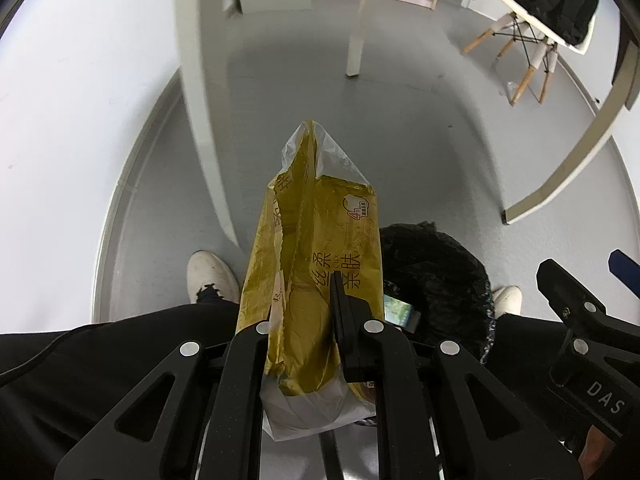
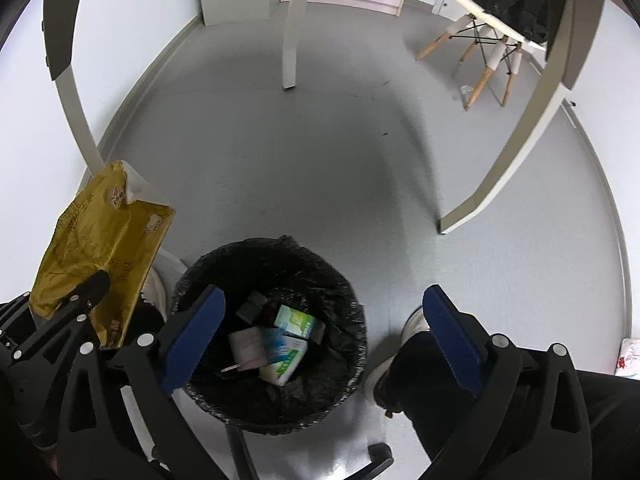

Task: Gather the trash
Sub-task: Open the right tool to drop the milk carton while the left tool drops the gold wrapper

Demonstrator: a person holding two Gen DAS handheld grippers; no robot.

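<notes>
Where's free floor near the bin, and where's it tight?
Free: grey floor between the bin and the far table leg.
Tight: bin's left, where the left claw holds the yellow wrapper; bin's right, by the shoe.

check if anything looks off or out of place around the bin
Nothing spilled: the bin stands upright with cartons inside its black liner. Only oddities: a torn yellow wrapper pinched in the left gripper, and a white packet lying on the floor at far right.
</notes>
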